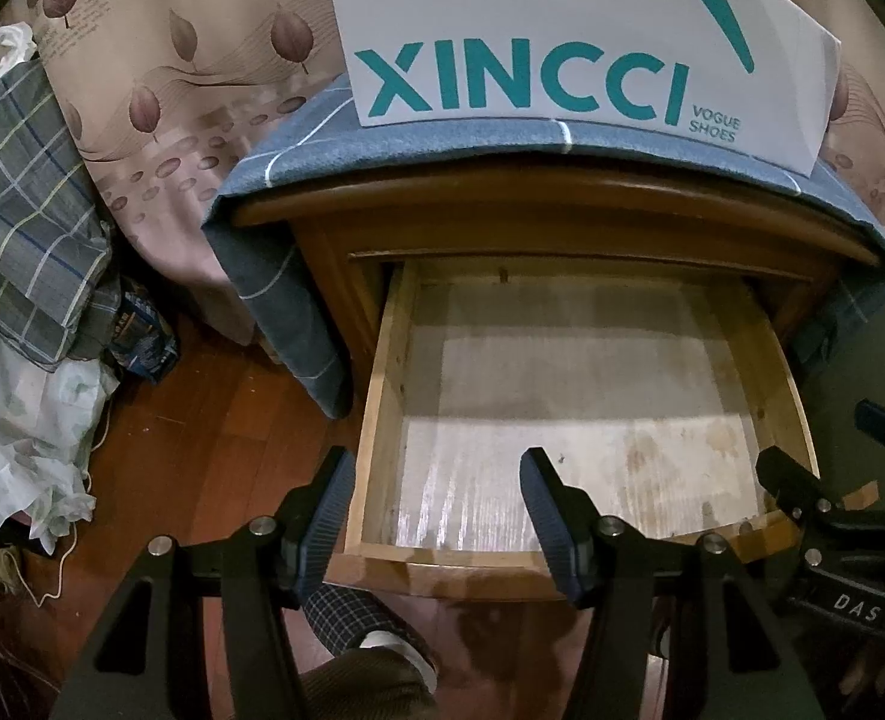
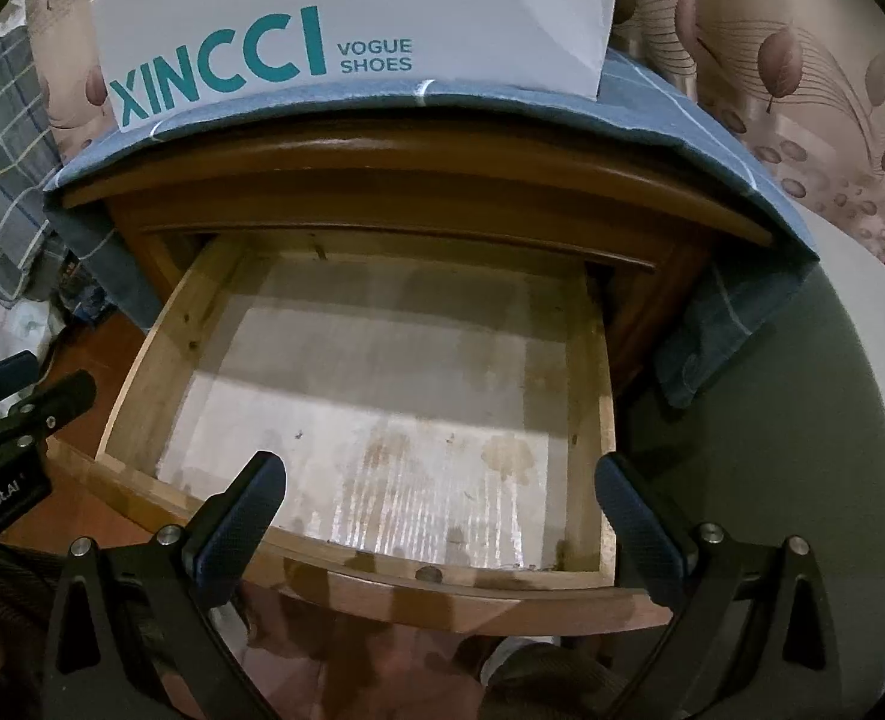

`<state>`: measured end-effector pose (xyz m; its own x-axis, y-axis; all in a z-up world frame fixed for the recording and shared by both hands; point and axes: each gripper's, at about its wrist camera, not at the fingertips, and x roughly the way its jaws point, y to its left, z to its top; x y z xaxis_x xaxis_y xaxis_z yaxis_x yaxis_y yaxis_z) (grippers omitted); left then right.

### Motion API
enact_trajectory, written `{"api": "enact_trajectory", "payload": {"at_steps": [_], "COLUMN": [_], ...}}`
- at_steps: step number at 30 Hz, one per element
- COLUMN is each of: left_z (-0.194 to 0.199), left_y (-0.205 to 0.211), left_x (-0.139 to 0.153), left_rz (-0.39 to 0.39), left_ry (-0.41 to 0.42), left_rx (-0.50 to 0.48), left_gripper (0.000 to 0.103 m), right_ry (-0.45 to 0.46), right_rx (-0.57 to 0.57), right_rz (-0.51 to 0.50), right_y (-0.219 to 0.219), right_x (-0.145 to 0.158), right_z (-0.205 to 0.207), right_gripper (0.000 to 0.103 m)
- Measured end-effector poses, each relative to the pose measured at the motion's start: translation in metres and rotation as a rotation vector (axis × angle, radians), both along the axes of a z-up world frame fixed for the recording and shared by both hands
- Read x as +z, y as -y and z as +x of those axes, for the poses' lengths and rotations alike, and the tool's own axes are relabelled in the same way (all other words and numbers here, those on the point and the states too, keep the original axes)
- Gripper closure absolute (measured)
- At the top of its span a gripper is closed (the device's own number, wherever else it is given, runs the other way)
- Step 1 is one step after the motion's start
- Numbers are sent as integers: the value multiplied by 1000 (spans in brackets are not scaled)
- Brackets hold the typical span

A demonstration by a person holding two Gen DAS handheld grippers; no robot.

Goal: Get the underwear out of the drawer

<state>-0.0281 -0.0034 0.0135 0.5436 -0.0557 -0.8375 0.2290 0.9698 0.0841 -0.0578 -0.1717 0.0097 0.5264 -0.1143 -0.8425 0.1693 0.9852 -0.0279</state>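
I see the drawer point(image 2: 589, 360) pulled out and bare inside; no underwear shows. Left gripper point(image 1: 436, 516) and right gripper point(image 2: 442, 516) hang released, holding nothing. Removal appears complete.

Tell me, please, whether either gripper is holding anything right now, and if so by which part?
Nothing is held. The left gripper and the right gripper both stand open above the pulled-out wooden drawer, with only air between their fingers.

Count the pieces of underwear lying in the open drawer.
0. The drawer is pulled out and only its stained liner shows in both views. The back strip under the nightstand top is shadowed, so something could hide there.
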Motion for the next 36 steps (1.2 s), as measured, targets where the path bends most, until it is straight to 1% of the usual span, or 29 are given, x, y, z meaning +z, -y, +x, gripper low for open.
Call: {"api": "enact_trajectory", "payload": {"at_steps": [20,28,36], "left_z": [1,2,2], "left_y": [3,3,3], "left_x": [-3,-5,-6], "left_rz": [13,10,8], "left_ry": [-1,-5,-2], "left_rx": [-2,-7,-5], "left_gripper": [44,44,44], "right_ry": [-21,-21,-18], "right_rx": [17,31,32], "right_rz": [-5,-27,-27], "right_y": [-2,-5,-4], "right_x": [-4,-4,-3], "right_z": [2,3,2], "right_gripper": [1,1,1]}}
